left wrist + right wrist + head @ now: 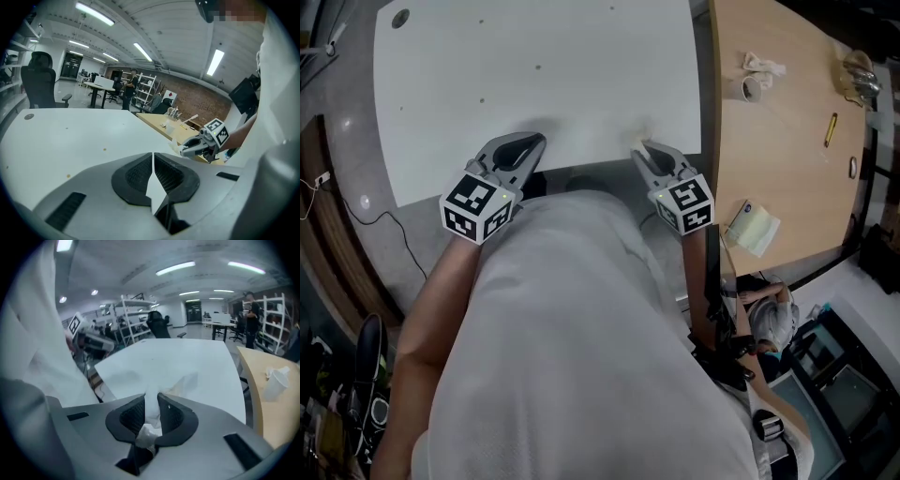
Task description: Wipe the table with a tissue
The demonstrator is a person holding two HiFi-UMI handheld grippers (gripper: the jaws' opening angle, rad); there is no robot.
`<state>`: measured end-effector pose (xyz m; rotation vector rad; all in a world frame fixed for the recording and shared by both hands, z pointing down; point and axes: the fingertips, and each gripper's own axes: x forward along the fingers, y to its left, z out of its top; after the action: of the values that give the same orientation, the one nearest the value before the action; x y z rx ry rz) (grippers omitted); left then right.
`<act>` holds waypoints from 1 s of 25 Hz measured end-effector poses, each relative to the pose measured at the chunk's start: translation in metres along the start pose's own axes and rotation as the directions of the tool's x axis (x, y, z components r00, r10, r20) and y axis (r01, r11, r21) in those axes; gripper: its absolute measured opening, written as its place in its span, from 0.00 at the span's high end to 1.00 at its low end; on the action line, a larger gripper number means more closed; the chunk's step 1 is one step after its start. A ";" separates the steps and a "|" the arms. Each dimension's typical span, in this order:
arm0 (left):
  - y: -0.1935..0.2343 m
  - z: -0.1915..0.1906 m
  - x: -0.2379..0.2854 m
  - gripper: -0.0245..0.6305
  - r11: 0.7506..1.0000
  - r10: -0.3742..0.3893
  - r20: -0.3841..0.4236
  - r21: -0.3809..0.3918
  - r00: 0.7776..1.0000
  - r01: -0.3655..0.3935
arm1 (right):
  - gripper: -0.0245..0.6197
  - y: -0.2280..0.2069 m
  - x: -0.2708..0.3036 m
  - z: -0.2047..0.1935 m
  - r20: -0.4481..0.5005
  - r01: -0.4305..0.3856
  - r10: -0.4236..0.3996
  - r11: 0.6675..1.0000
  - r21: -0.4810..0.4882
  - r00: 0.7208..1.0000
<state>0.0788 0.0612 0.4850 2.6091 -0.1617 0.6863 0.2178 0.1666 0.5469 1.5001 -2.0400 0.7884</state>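
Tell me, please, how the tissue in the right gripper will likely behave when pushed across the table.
Bunched and creased in the right gripper, the tissue is probably floppy and should fold rather than push stiffly. Its loose end trails toward the white table, so it seems light and might tear.

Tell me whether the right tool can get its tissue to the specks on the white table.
Probably yes: the right tool, shut on the tissue, is at the white table's near edge, and nothing stands between it and the specks.
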 end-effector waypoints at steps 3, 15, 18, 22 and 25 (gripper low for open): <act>0.004 0.003 -0.001 0.93 1.000 -0.005 0.012 0.001 1.000 0.005 | 0.88 -0.012 -0.005 0.036 0.162 -0.094 0.059 0.973 0.213 0.985; 0.064 0.004 -0.042 0.93 0.999 0.037 0.074 -0.041 0.997 -0.034 | 0.88 0.022 0.016 0.128 0.524 -0.585 0.323 0.657 0.476 0.788; 0.075 0.000 -0.051 0.93 0.999 0.028 0.079 -0.041 0.996 -0.025 | 0.88 0.021 0.034 0.132 0.456 -0.523 0.309 0.703 0.482 0.835; 0.088 -0.006 -0.060 0.93 0.999 0.005 0.087 -0.046 0.996 -0.001 | 0.88 0.021 0.059 0.145 0.350 -0.428 0.286 0.784 0.449 0.892; 0.097 -0.011 -0.067 0.93 0.999 -0.009 0.086 -0.045 0.996 0.013 | 0.88 0.028 0.076 0.156 0.273 -0.394 0.303 0.828 0.398 0.913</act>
<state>-0.0055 -0.0211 0.4982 2.5948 -0.1869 0.5601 0.1621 0.0129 0.4828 1.4943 -2.4491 1.3848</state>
